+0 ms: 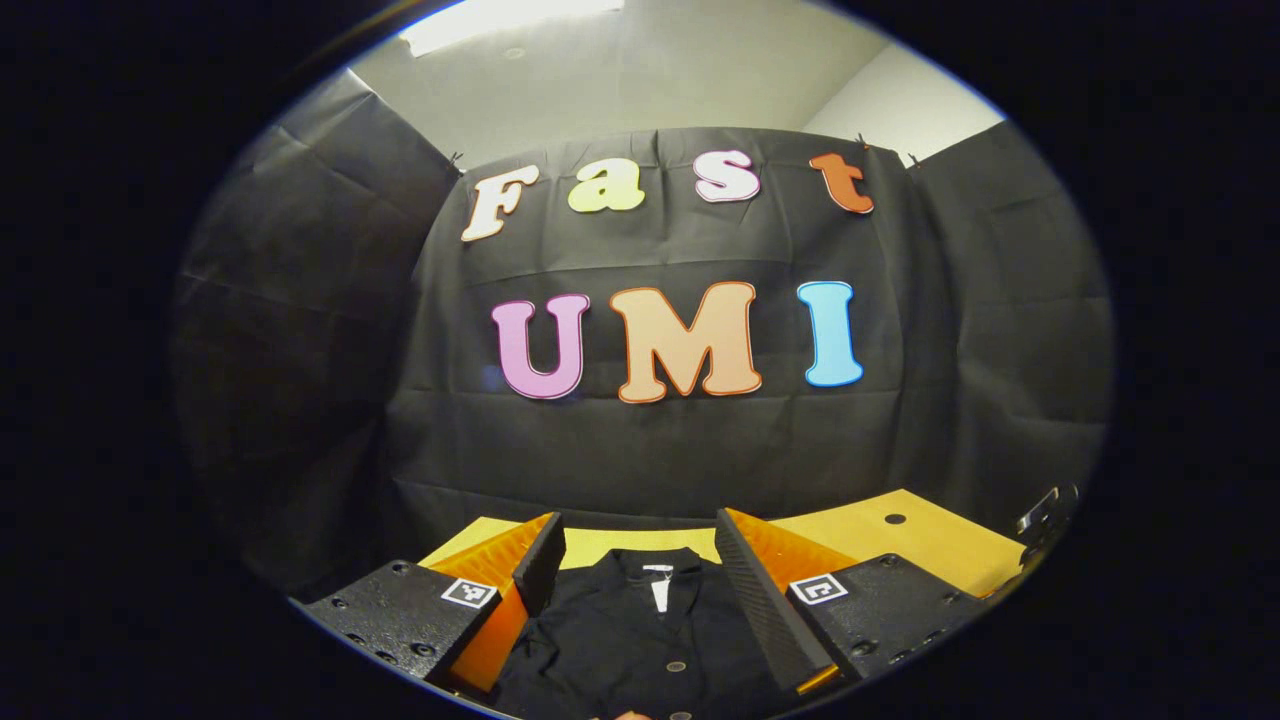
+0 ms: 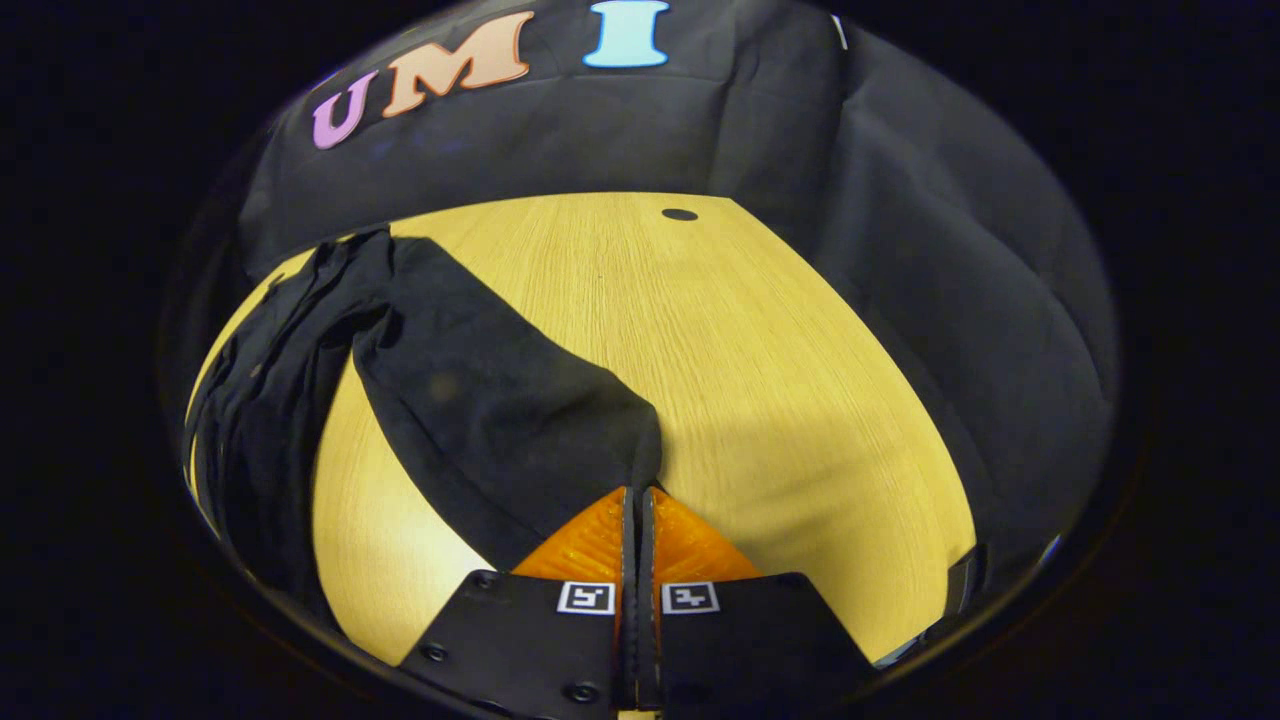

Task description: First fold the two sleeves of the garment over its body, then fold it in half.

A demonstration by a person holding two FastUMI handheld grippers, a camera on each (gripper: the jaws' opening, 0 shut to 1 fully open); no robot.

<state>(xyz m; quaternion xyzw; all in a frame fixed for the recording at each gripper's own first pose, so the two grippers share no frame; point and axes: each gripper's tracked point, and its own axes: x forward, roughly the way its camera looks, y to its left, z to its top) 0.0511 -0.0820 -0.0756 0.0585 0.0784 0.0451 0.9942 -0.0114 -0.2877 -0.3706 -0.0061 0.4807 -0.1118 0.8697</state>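
Black fabric, a buttoned garment (image 1: pixel 640 630), lies on the pale wooden table (image 1: pixel 930 545). Left gripper view: collar end points toward the booth wall, a white neck tag at the collar, a row of buttons running down the front placket toward the camera.

Left gripper (image 1: pixel 640 545) hangs above the garment's upper chest, jaws spread wide, nothing between them. Collar and placket sit in the gap between the two fingers (image 1: pixel 540 570). Whether the fingertips touch the cloth cannot be told from this angle.

Right gripper (image 2: pixel 636 492) in the right gripper view: jaws drawn together, the end of a sleeve (image 2: pixel 500 410) pinched between them. Sleeve runs from the fingertips up and left across the table (image 2: pixel 760 370) to the garment's body (image 2: pixel 270 400), which is bunched in dark folds along the left edge of that view (details of the folds too dark to read). Bare wood shows in the wedge between sleeve and body, so the sleeve is spread out from the body, not lying over it.

Small dark round hole (image 2: pixel 679 214) in the tabletop near its far edge, well apart from the sleeve. Black cloth wall behind the table on all visible sides.
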